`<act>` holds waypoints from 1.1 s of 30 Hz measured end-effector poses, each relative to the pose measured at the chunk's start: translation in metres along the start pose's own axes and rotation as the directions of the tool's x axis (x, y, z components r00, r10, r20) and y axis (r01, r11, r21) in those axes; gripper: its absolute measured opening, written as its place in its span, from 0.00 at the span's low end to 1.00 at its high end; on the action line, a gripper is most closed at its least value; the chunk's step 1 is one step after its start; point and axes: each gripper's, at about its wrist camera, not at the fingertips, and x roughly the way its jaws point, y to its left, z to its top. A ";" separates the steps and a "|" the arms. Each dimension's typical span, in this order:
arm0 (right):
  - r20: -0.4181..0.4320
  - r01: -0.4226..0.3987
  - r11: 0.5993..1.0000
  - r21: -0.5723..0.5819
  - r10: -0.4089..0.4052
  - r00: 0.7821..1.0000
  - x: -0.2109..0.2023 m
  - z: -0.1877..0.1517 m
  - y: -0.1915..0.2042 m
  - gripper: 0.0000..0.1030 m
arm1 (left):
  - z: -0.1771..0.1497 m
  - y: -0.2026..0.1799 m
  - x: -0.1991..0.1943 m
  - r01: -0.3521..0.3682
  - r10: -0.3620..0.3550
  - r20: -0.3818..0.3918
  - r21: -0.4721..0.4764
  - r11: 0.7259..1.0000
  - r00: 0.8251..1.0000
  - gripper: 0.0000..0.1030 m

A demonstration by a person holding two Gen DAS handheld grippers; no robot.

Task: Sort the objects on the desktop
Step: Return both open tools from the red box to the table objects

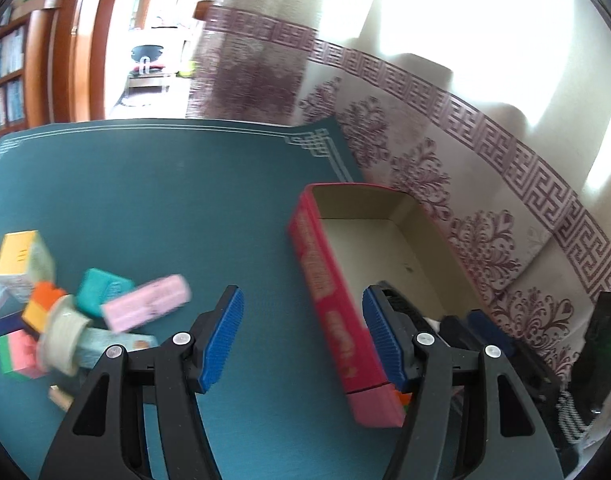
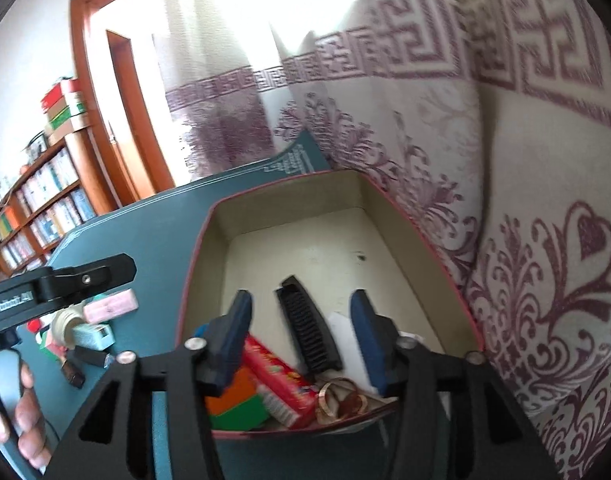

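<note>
— Blue pads on the right gripper (image 2: pixel 301 340) stand apart over the red box (image 2: pixel 405 200), nothing between them.

— What's in the box?

— Black comb (image 2: pixel 309 336), red packet (image 2: pixel 281 380), an orange-and-green block (image 2: pixel 237 404), some rings at the near end.

— And the left gripper (image 1: pixel 301 340)?

— Jaws apart too, empty, straddling the box's near wall above the teal mat (image 1: pixel 165 200). Still unsorted on the mat — a pink eraser (image 1: pixel 149 306), a teal block (image 1: pixel 101 292), a tape roll (image 1: pixel 63 336), well apart from the box.
</note>
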 end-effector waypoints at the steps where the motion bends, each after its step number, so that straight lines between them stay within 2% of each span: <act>1: -0.012 -0.031 0.999 -0.013 0.031 0.999 0.000 0.001 0.004 0.65 | 0.000 0.005 -0.002 -0.004 0.004 0.002 -0.007 1.000 1.000 0.63; 5: -0.084 -0.146 0.988 -0.055 0.141 0.986 -0.003 0.001 0.019 0.66 | -0.003 0.028 -0.011 -0.009 0.009 0.001 -0.041 0.999 1.000 0.63; 6: -0.100 -0.148 0.986 -0.072 0.141 0.985 -0.003 0.000 0.022 0.66 | -0.003 0.036 -0.013 -0.018 0.018 0.003 -0.050 0.999 1.000 0.63; 10: -0.141 -0.027 0.990 -0.137 0.008 0.990 0.006 -0.002 0.036 0.66 | -0.006 0.057 -0.023 -0.044 0.045 0.009 -0.080 0.996 0.999 0.63; 13: -0.207 0.043 0.987 -0.155 -0.076 0.975 0.026 -0.002 0.038 0.66 | -0.008 0.076 -0.030 -0.053 0.054 0.002 -0.112 0.992 0.999 0.63; 17: -0.187 0.197 0.966 -0.168 -0.228 0.956 0.039 0.001 0.038 0.66 | -0.014 0.105 -0.049 -0.083 0.087 0.018 -0.151 0.985 0.996 0.63; 21: -0.148 0.138 0.988 -0.072 -0.147 0.978 0.022 0.012 0.041 0.66 | -0.019 0.141 -0.067 -0.157 0.166 0.032 -0.193 0.969 0.986 0.63; 25: -0.089 0.062 0.996 -0.066 -0.068 0.994 0.008 0.013 0.069 0.67 | -0.026 0.172 -0.077 -0.243 0.252 0.016 -0.217 0.945 0.967 0.63; 29: -0.082 -0.046 0.998 -0.041 0.042 0.996 0.009 0.008 0.101 0.72 | -0.034 0.202 -0.086 -0.279 0.286 -0.009 -0.253 0.926 0.958 0.63; 33: -0.092 -0.103 0.994 -0.036 0.099 0.991 0.012 -0.002 0.130 0.75 | -0.043 0.225 -0.090 -0.306 0.310 -0.032 -0.282 0.909 0.950 0.63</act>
